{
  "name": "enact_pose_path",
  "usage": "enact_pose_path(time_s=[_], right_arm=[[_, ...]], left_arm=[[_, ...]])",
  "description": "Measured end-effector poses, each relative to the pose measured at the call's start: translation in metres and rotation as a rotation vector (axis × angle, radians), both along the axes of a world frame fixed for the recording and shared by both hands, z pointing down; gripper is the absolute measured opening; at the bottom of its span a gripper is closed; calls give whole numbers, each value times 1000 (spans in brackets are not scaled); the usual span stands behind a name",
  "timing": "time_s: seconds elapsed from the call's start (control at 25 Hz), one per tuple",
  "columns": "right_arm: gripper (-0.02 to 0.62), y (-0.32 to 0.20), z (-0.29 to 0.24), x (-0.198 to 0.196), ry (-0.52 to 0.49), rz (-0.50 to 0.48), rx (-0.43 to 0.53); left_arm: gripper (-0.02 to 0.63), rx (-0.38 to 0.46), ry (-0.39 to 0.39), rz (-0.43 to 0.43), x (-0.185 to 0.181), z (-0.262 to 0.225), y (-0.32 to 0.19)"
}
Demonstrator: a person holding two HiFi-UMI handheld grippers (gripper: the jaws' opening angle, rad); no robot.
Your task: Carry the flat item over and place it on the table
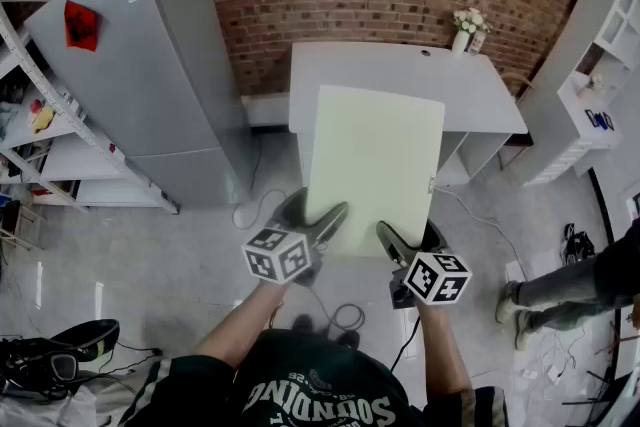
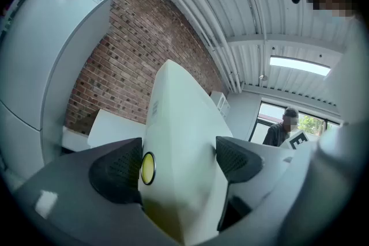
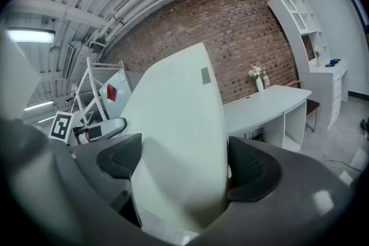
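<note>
You carry one flat board [image 1: 375, 165] at centre frame with two grippers. The left gripper [image 1: 318, 215] and right gripper [image 1: 408, 240] each clamp its near edge. One white table [image 1: 485, 95] stands beyond it.

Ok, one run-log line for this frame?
phase: carrying | left gripper: shut on flat panel | right gripper: shut on flat panel | table: ahead, panel not yet down

Table [image 1: 480, 85] front hidden behind panel [image 1: 372, 170], bystander [image 1: 565, 300] cut off at edge
</note>
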State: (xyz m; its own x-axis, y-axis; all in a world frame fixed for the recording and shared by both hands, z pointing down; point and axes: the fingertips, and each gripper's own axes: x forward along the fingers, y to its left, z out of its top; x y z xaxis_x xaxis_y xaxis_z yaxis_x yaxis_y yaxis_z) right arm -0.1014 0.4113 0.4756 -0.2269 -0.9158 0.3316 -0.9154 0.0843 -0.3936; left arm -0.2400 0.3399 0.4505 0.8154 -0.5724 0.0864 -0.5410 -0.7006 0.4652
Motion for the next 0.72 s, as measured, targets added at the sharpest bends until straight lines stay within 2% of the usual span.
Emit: enact_pose_path(time_s=[0.48, 0.72], right_arm=[[468, 6, 1, 7, 6, 3, 10], [468, 13, 0, 22, 2, 3, 6]], left_arm=[[394, -8, 1, -1, 6, 2, 6], [394, -9, -2, -1, 21, 1, 13]])
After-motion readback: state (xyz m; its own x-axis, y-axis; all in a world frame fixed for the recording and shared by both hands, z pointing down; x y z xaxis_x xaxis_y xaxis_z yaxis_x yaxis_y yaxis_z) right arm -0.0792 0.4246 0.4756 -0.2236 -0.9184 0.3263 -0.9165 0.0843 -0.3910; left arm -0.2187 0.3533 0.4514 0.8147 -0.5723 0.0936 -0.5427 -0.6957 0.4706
